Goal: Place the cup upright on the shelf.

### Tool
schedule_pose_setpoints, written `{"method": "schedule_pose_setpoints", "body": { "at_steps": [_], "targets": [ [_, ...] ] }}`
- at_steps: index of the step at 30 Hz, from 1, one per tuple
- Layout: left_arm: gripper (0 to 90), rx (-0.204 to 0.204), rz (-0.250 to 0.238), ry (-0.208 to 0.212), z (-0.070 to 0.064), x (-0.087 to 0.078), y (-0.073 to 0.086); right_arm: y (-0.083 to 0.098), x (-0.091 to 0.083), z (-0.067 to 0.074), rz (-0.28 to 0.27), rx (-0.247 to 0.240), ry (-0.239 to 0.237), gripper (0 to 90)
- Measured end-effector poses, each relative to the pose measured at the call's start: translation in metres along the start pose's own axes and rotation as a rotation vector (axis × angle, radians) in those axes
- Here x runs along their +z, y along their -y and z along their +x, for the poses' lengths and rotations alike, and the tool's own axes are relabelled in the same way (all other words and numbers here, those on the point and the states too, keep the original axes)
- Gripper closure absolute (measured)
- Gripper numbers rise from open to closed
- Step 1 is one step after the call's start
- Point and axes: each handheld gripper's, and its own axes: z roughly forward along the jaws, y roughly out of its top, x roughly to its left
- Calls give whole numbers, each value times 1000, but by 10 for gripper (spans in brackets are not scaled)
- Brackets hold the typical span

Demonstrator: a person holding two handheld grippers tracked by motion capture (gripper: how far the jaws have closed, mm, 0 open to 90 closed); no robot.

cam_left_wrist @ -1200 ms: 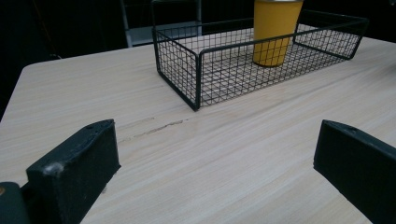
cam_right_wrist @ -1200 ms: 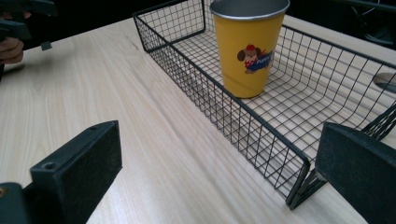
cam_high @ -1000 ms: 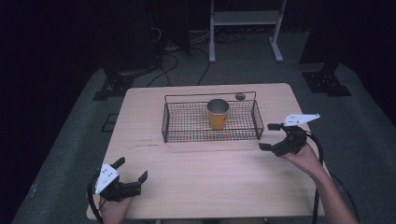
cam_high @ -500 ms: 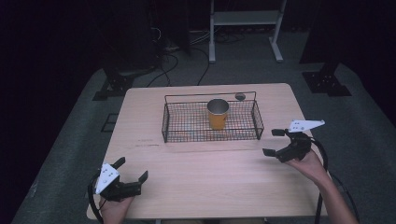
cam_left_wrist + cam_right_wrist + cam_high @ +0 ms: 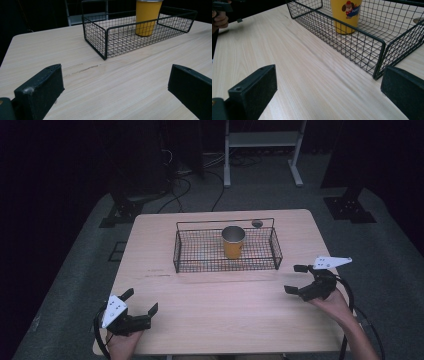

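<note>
i count one yellow cup (image 5: 233,241) standing upright inside one black wire basket (image 5: 186,257), toward the basket's right half, on one wooden table (image 5: 225,310). i have two grippers on the table side nearest me. my left gripper (image 5: 141,303) sits near the front left corner, jaws spread wide with nothing between them. my right gripper (image 5: 296,279) hovers just off the basket's front right corner, jaws also spread and empty. one small dark round thing (image 5: 257,223) lies behind the basket.
</note>
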Motion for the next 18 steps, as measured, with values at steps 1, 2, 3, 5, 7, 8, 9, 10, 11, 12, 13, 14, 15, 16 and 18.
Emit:
{"method": "schedule_pose_setpoints", "body": {
  "at_steps": [1,2,3,5,7,8,9,10,11,12,13,14,15,16,18],
  "targets": [
    [0,1,1,-1,0,0,0,1,0,0,2,1,-1,0],
    [0,0,1,-1,0,0,0,2,-1,1,-2,2,1,0],
    [0,0,0,0,0,0,0,3,-1,1,-6,0,4,0],
    [0,1,1,-1,0,0,0,5,-2,2,-8,5,2,0],
    [0,0,1,0,0,0,0,8,-3,3,-12,10,3,0],
    [0,0,1,-1,0,0,0,10,-4,4,-15,11,4,0],
    [0,-1,1,-1,0,0,0,12,-4,4,-14,14,4,0],
    [0,-2,1,0,0,0,0,13,-5,5,-14,14,7,0],
    [0,-2,1,1,1,0,0,15,-5,6,-15,12,11,0],
    [0,-2,1,1,1,0,0,17,-6,7,-14,14,12,0],
    [0,-1,2,1,0,0,0,19,-6,8,-13,11,15,0],
    [0,-2,3,3,0,1,0,20,-6,9,-7,8,17,0],
    [0,0,4,3,0,1,0,22,-7,11,-11,11,17,0],
    [0,1,4,2,0,1,0,24,-8,12,-22,12,17,0],
    [0,0,5,4,0,1,0,29,-8,16,-23,9,24,1]
  ]
}}
